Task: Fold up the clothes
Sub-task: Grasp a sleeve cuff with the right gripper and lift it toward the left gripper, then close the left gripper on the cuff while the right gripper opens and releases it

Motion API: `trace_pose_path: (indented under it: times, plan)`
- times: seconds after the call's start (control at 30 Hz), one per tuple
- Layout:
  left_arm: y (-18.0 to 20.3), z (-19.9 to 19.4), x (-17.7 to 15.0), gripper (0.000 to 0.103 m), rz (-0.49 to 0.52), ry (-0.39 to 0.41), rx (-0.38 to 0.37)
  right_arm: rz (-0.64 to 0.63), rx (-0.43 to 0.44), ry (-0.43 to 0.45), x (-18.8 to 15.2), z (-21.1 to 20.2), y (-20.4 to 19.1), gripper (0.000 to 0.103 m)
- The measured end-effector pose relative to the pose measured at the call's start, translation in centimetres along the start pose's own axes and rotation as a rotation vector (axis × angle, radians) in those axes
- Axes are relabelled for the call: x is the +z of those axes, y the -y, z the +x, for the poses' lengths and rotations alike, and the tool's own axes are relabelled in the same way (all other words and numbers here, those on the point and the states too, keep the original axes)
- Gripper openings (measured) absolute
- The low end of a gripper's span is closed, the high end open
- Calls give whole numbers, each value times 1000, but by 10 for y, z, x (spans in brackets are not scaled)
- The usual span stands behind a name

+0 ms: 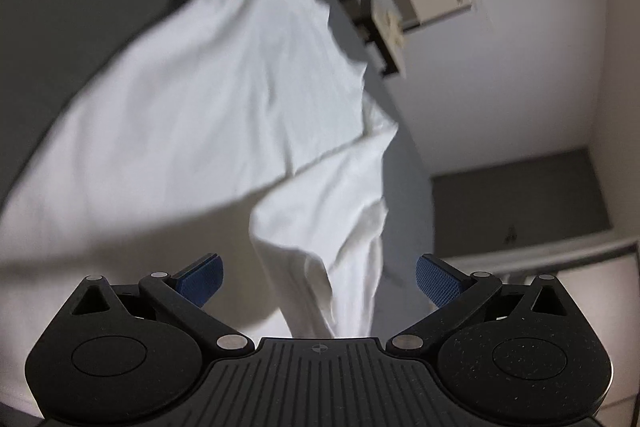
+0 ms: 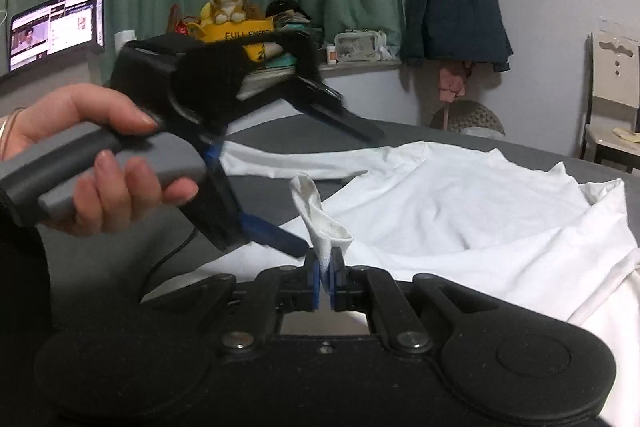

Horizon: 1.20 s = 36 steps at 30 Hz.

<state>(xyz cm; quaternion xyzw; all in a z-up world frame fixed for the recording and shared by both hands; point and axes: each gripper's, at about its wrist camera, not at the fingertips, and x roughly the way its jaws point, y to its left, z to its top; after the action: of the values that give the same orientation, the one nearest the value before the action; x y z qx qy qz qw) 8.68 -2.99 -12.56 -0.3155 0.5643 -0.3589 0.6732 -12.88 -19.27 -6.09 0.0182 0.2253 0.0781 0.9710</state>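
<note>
White long-sleeved shirt (image 2: 460, 203) spread across a dark grey bed (image 2: 404, 129), filling centre and right of the right wrist frame, one sleeve stretched toward centre left. Right gripper (image 2: 325, 281) at lower centre, blue pads pressed together on a pinched fold of the shirt standing up from between them. Left gripper (image 2: 338, 187) at centre left, held by a hand (image 2: 100, 163) on its grey handle, fingers spread wide, gripping nothing. In the left wrist frame, left gripper (image 1: 319, 281) wide apart over white cloth (image 1: 200, 107).
</note>
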Motion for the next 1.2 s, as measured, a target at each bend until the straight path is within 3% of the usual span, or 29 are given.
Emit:
trace_pose_path:
  times: [0.03, 0.1, 0.17, 0.23, 0.27, 0.33, 0.37, 0.4, 0.47, 0.57, 0.67, 0.8, 1.03, 1.2]
  plan:
    - [-1, 5, -2, 102, -1, -2, 17, -16, 2, -2, -1, 0, -2, 5]
    - [-1, 14, -2, 91, 5, 3, 41, -55, -4, -9, -2, 1, -7, 5]
    - [-1, 22, -1, 34, 18, -18, 38, -87, -16, -15, -3, 2, -12, 5]
    - [-1, 30, 1, 18, 35, -51, 22, -108, -21, -19, -3, 3, -16, 6]
    - [-1, 33, 1, 2, 46, -61, 15, -115, -22, -22, -3, 3, -16, 9]
    - [4, 32, 2, 1, 79, -25, 38, -111, -31, -19, -1, 1, -14, 34]
    - [6, 31, 2, 1, 95, 2, 56, -87, -46, -9, 1, -3, -9, 54]
    - [9, 29, 3, 1, 113, 31, 75, -36, -64, -4, 4, -7, 3, 64]
    - [14, 19, 6, 1, 160, 94, 106, 72, -100, 6, 10, -16, 28, 65]
    - [24, 6, 8, 1, 236, 157, 103, 324, -212, 18, 18, -27, 99, 65]
    - [34, -4, 9, 1, 270, 194, 63, 662, -239, 49, 12, -34, 187, 65]
    - [36, -15, 15, 1, 277, 234, 60, 900, -256, 57, -12, -20, 265, 63]
    - [13, -16, 16, 1, 185, 219, 110, 1185, -169, 129, -61, 5, 317, 61]
    - [13, -19, 13, 1, 173, 247, 74, 1282, -181, 160, -81, 17, 329, 58]
